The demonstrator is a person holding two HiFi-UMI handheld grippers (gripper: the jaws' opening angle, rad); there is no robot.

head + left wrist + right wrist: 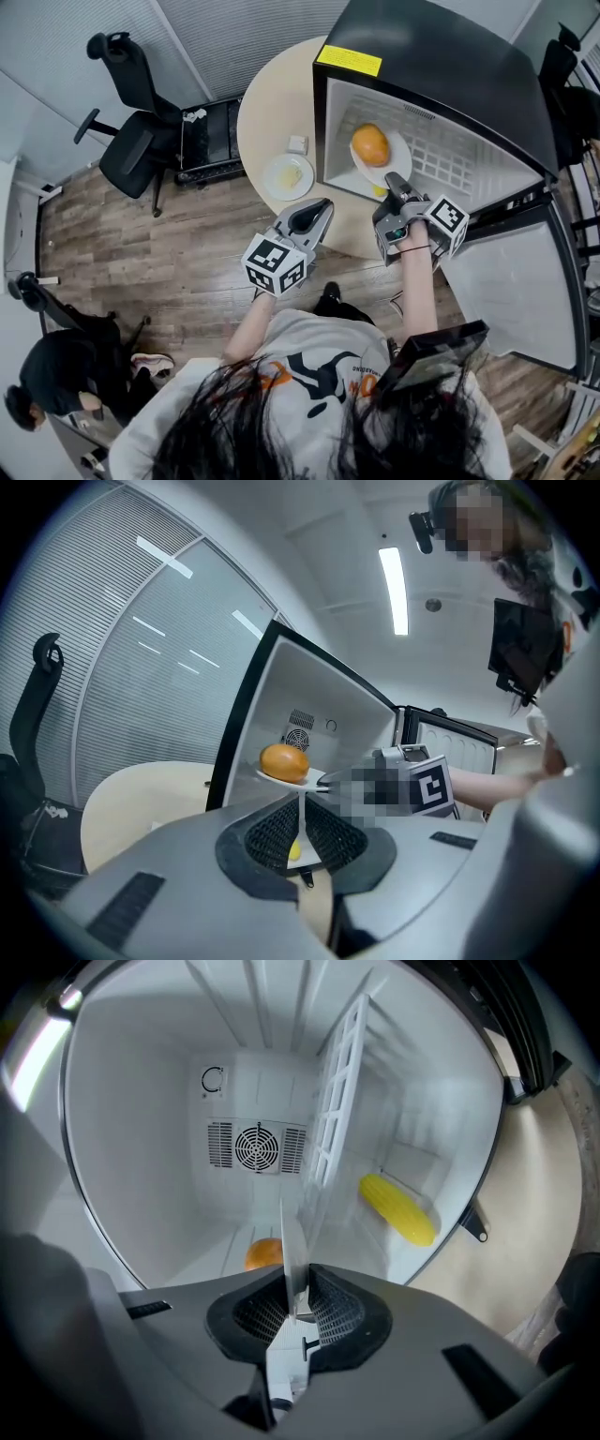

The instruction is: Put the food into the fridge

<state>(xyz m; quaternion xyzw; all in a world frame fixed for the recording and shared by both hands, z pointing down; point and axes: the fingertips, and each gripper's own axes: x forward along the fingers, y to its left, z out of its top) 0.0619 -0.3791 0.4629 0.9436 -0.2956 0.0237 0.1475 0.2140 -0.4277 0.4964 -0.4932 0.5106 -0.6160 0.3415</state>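
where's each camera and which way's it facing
head view: person's head, steeply down on table and fridge; hair, arms, left gripper, right gripper show
left gripper view: on left gripper, facing fridge's opening; own jaws
right gripper view: on right gripper, facing fridge's inside; jaws gripping plate
all share: the orange

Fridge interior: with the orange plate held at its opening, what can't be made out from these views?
- Head view: the corn is almost wholly hidden under the plate; only a yellow tip shows.
- Right gripper view: the orange is half hidden behind the right hand-held gripper.
- No view shows whether the plate rests on anything inside the fridge.
- Head view: the food on the table's second plate is too small to identify.
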